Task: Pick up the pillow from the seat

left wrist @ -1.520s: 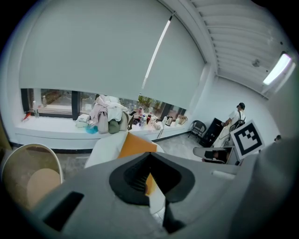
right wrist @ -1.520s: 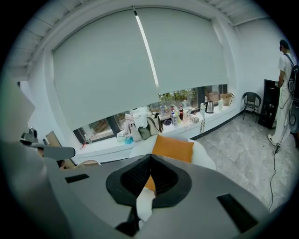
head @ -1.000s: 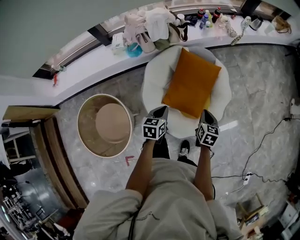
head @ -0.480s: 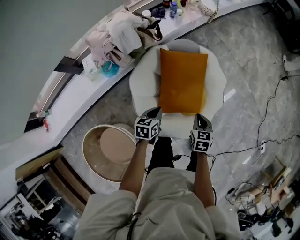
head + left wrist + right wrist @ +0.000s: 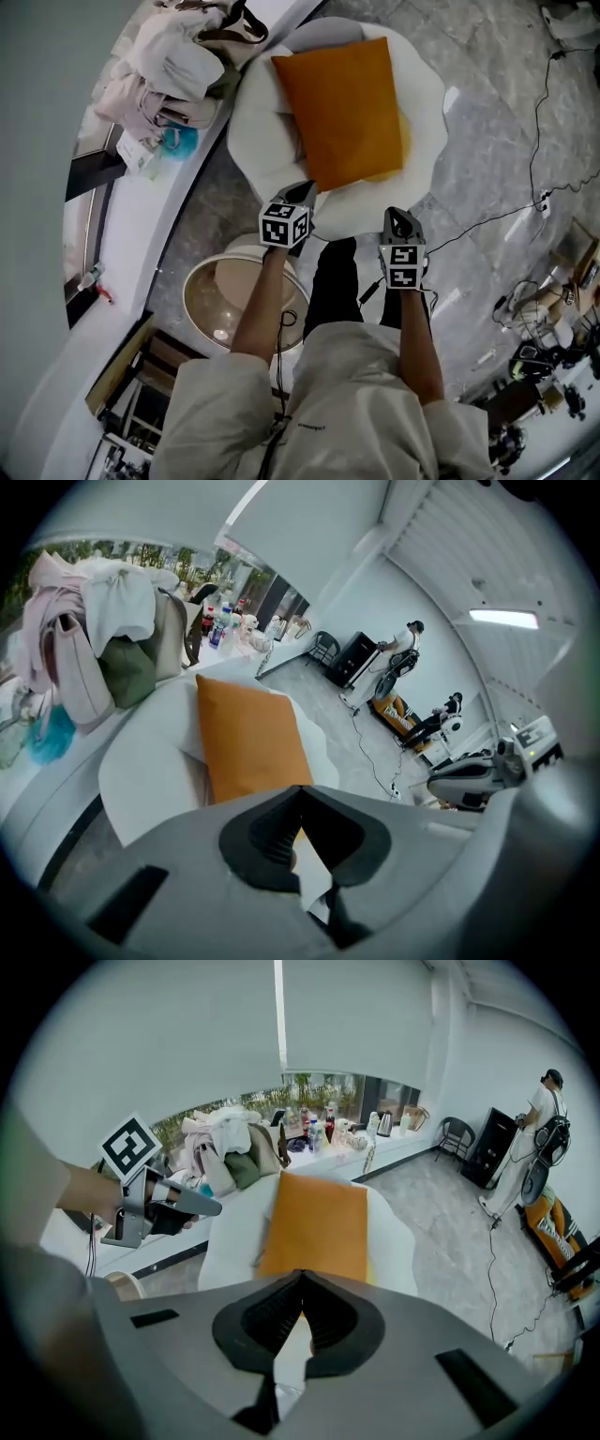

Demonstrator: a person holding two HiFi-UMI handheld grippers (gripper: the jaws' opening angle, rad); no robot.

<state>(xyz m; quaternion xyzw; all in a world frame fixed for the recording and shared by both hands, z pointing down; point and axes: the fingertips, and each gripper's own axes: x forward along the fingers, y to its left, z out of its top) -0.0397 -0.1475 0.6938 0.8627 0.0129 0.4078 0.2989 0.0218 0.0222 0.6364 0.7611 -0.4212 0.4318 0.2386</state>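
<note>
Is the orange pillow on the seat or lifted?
On the seat: the pillow lies on the white chair; left gripper and right gripper are shut, holding nothing.

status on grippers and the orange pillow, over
Left gripper and right gripper shut, empty. Orange pillow lying on white seat, untouched. Nothing on top of it.

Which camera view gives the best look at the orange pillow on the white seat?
The head view: nearly the whole pillow shows from above, lying on the seat. The left gripper view shows it slanted, its near end behind the left claw. The right gripper view shows it lengthwise, its near edge behind the right claw.
</note>
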